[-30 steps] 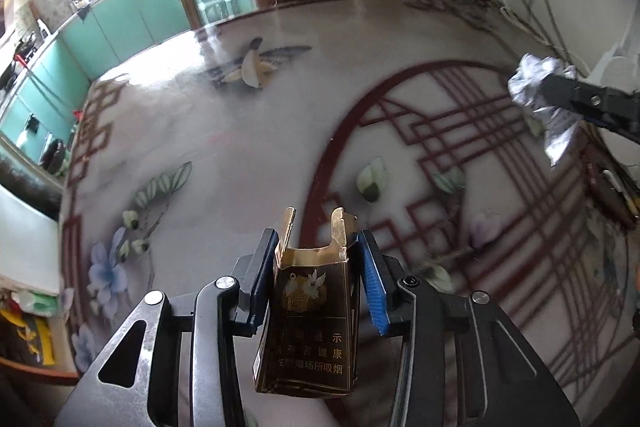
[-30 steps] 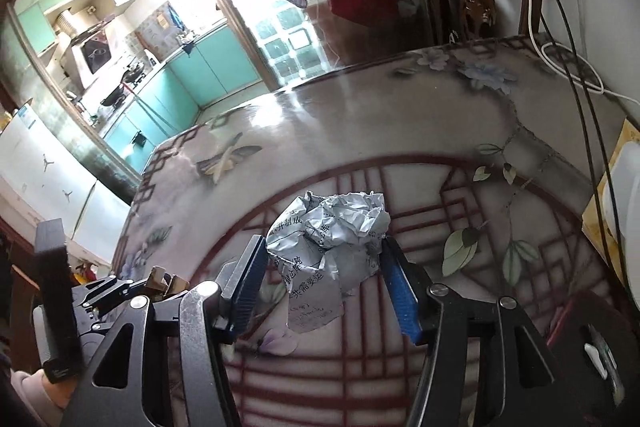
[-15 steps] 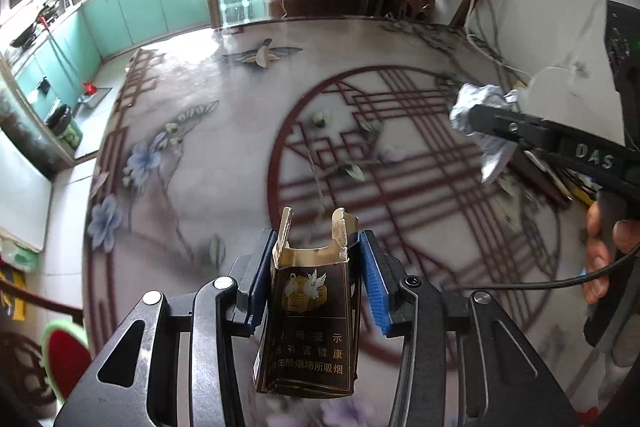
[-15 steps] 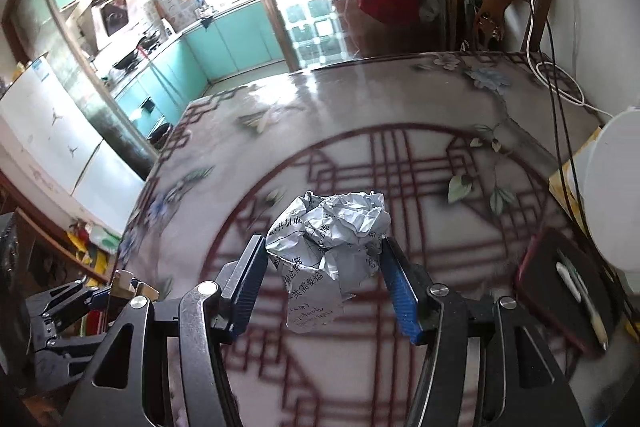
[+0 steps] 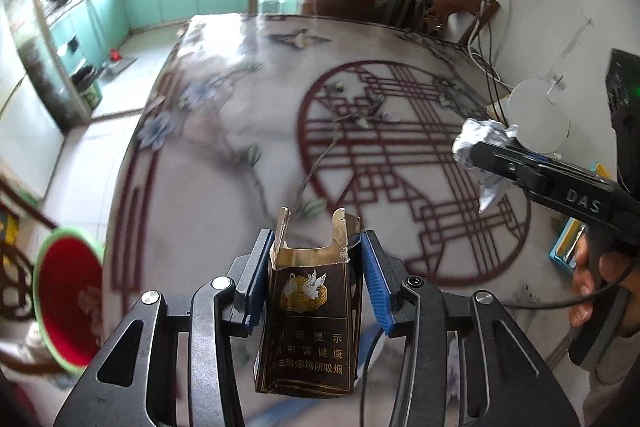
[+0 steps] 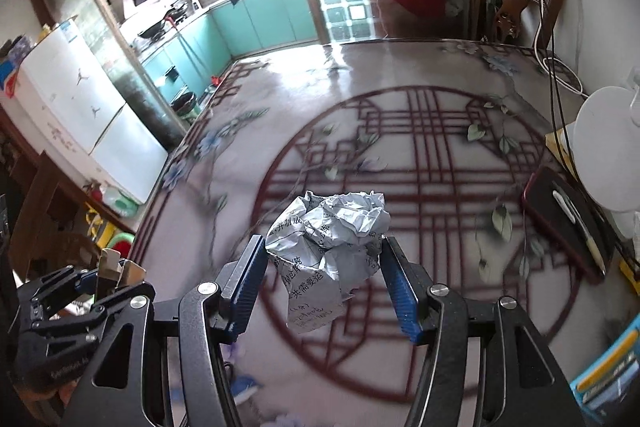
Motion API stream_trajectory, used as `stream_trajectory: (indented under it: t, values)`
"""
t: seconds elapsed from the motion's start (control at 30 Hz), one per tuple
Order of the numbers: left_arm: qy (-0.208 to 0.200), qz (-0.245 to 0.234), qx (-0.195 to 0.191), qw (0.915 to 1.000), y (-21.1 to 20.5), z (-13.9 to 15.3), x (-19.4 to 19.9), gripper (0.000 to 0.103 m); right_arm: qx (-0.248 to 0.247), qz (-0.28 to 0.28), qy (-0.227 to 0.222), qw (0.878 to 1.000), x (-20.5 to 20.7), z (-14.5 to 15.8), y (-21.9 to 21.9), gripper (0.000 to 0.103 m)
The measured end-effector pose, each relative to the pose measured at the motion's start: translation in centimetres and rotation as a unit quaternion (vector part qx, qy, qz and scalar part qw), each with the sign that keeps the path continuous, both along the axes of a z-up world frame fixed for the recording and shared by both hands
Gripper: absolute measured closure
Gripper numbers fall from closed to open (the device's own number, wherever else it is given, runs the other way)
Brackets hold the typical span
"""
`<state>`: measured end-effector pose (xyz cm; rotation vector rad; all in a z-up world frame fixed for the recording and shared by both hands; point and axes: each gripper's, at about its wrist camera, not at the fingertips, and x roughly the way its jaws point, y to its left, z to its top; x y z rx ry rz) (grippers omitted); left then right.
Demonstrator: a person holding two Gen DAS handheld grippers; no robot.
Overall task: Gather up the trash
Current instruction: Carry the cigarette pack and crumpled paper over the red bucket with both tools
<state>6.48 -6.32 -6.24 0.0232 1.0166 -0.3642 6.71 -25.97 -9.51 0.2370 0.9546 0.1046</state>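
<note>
My left gripper is shut on an empty dark brown cigarette pack with a torn open top, held well above the patterned table. My right gripper is shut on a crumpled ball of printed white paper, also held above the table. The right gripper and its paper ball show at the right of the left wrist view. The left gripper with the pack shows at the lower left of the right wrist view.
A red bin with a green rim stands on the floor left of the table. A white round object, a dark phone-like case, cables and a blue box lie along the table's right side. A chair stands behind.
Both grippers have risen and pulled back from the table, still holding their trash. The red bin has come further into the left wrist view at lower left.
</note>
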Motion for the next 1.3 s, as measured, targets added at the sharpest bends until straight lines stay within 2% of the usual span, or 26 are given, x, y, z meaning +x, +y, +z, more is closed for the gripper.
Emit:
stream_trajectory:
  t: [0.13,0.3,0.47,0.97,1.3]
  values:
    - [0.005,0.017,-0.003,0.9998,1.6,-0.5,-1.6,0.061,-0.004,0.014,0.0,1.0,-1.9,0.5,1.8,0.046]
    - [0.008,0.03,-0.019,0.9993,2.9,-0.6,-2.6,0.061,-0.037,0.044,-0.002,0.998,-3.6,1.0,5.1,0.046]
    - [0.0,0.034,-0.022,0.9992,3.9,-0.3,-3.2,0.06,-0.033,0.066,-0.009,0.997,-4.6,1.7,7.7,0.046]
    - [-0.02,0.117,-0.033,0.9924,11.7,0.4,-4.5,0.06,-0.046,0.152,-0.03,0.987,-4.7,3.4,16.2,0.046]
    - [-0.016,0.13,-0.038,0.9907,17.8,-0.2,-3.6,0.06,-0.053,0.167,-0.026,0.984,-3.9,3.5,22.9,0.046]
